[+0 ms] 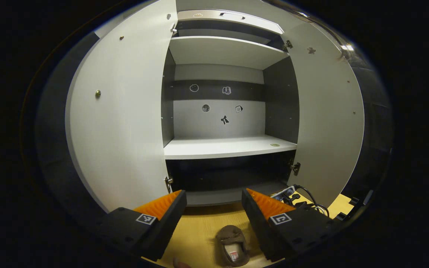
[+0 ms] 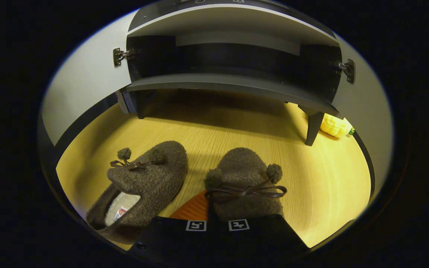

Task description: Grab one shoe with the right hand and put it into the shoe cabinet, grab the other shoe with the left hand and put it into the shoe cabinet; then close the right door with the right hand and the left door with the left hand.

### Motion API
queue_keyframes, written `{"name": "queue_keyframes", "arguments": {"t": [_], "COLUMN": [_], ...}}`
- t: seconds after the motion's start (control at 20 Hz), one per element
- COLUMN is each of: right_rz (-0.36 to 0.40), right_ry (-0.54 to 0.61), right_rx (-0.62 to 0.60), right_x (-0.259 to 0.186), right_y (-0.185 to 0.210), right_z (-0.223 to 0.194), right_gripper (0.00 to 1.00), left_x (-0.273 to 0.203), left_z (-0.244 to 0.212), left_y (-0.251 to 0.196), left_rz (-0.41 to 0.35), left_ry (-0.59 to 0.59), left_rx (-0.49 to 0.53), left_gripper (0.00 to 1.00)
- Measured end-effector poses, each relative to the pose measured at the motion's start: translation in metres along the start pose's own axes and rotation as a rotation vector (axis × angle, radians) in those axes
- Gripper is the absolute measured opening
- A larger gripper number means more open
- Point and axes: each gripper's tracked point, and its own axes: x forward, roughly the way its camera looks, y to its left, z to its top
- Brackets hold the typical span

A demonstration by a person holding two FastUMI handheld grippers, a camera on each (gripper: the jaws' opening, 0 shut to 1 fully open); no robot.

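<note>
Right gripper [image 2: 214, 217] is pinching the right shoe [image 2: 244, 182] at its heel, toe aimed at the shoe cabinet [image 2: 229, 85] just ahead. Your left gripper [image 1: 214, 208] hangs spread before that cabinet, the other shoe [image 1: 232, 245] below it, long axis toward the cabinet.

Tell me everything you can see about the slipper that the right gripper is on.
The slipper is brown and fuzzy, with a dark bow and two pompoms on top. It sits upright on the wooden floor, toe toward the cabinet, beside its mate without touching it. The right gripper covers its heel end; its grip is hidden.
</note>
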Motion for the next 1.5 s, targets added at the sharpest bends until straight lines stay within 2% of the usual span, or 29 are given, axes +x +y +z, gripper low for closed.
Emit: {"name": "queue_keyframes", "arguments": {"t": [0.15, 0.35, 0.65, 0.8, 1.0, 1.15, 1.25, 1.5], "right_rz": [0.051, 0.077, 0.051, 0.001, -0.052, -0.085, -0.104, -0.130], "right_ry": [-0.067, -0.226, -0.489, -0.590, -0.645, -0.681, -0.677, -0.603], "right_rx": [-0.026, -0.005, 0.018, 0.016, -0.015, -0.006, -0.011, -0.032], "right_x": [-0.037, -0.108, -0.189, -0.211, -0.213, -0.203, -0.188, -0.140], "right_y": [0.012, 0.023, 0.021, 0.008, -0.006, -0.019, -0.028, -0.055], "right_z": [0.028, 0.100, 0.227, 0.280, 0.344, 0.395, 0.421, 0.473], "right_gripper": [0.07, 0.07, 0.07, 0.07, 0.06, 0.06, 0.06, 0.06], "left_x": [-0.011, -0.033, -0.068, -0.080, -0.090, -0.092, -0.093, -0.091], "left_z": [0.004, 0.014, 0.033, 0.040, 0.058, 0.061, 0.062, 0.057], "left_y": [0.001, 0.004, -0.002, -0.008, -0.023, -0.033, -0.035, -0.023], "left_rz": [-0.003, 0.003, -0.025, -0.039, -0.068, -0.085, -0.086, -0.027], "left_ry": [-0.008, -0.039, -0.088, -0.103, -0.149, -0.154, -0.148, -0.126], "left_rx": [0.021, 0.027, 0.034, 0.037, 0.053, 0.024, -0.004, -0.046], "left_gripper": [0.95, 0.95, 0.95, 0.95, 0.95, 0.94, 0.95, 0.95]}}
